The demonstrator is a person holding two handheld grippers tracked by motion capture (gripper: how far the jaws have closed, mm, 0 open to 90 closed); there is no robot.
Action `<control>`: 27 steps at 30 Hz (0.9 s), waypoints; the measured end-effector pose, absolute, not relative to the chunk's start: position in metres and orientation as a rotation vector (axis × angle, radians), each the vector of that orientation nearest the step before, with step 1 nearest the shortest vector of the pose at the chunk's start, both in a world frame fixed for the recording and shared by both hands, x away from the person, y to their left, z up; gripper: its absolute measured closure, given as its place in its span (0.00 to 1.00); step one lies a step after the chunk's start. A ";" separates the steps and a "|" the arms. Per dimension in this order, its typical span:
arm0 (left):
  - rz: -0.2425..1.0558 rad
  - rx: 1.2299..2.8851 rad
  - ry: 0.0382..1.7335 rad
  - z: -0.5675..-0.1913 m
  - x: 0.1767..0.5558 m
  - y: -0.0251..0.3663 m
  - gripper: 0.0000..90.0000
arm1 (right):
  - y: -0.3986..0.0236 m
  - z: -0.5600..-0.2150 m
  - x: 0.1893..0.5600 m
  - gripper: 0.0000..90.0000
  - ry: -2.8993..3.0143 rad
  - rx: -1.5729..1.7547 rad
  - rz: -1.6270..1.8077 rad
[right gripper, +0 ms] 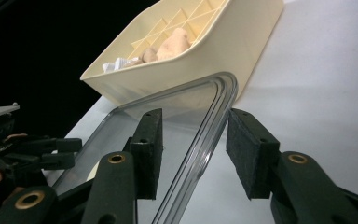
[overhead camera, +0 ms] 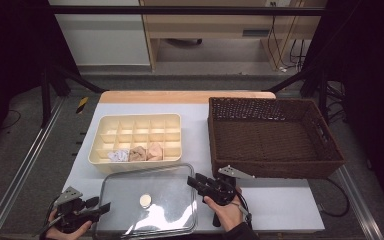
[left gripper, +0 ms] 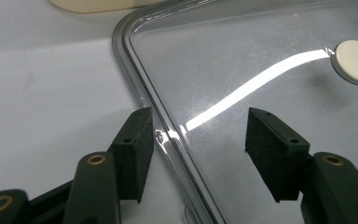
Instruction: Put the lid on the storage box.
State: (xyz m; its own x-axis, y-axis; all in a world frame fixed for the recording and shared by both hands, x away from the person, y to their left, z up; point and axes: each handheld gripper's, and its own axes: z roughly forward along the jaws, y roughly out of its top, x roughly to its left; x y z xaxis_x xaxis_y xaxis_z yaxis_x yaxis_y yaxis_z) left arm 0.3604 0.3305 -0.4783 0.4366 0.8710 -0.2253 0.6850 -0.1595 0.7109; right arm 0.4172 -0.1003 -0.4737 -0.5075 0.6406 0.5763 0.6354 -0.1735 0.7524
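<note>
Nearest, the clear lid [overhead camera: 147,202] is lying flat on the worktop [overhead camera: 280,205]. The left gripper [overhead camera: 101,206] and right gripper [overhead camera: 194,181] are straddling its opposite edges, jaws standing apart, pads gripping nothing. Beyond, the cream divider tray [overhead camera: 136,165] is sitting just behind the lid, with the wicker basket [overhead camera: 275,167] to its right.

High view overhead; claw views close — perhaps sharing the lid [overhead camera: 147,200].

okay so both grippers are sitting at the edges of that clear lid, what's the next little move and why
Probably close both grippers on the clear lid. The left gripper and right gripper each straddle its rim with open jaws, not yet pinching.
</note>
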 end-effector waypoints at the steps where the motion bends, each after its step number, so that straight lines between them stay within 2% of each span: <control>1: 0.302 1.911 1.314 -0.478 0.360 0.330 0.46 | -0.100 -0.474 0.419 0.63 2.017 1.540 1.826; 10: 0.301 1.914 1.310 -0.478 0.360 0.330 0.46 | -0.085 -0.485 0.418 0.62 2.197 1.530 1.678; 27: 0.261 1.892 1.302 -0.479 0.362 0.333 0.40 | -0.098 -0.484 0.412 0.70 2.292 1.495 1.701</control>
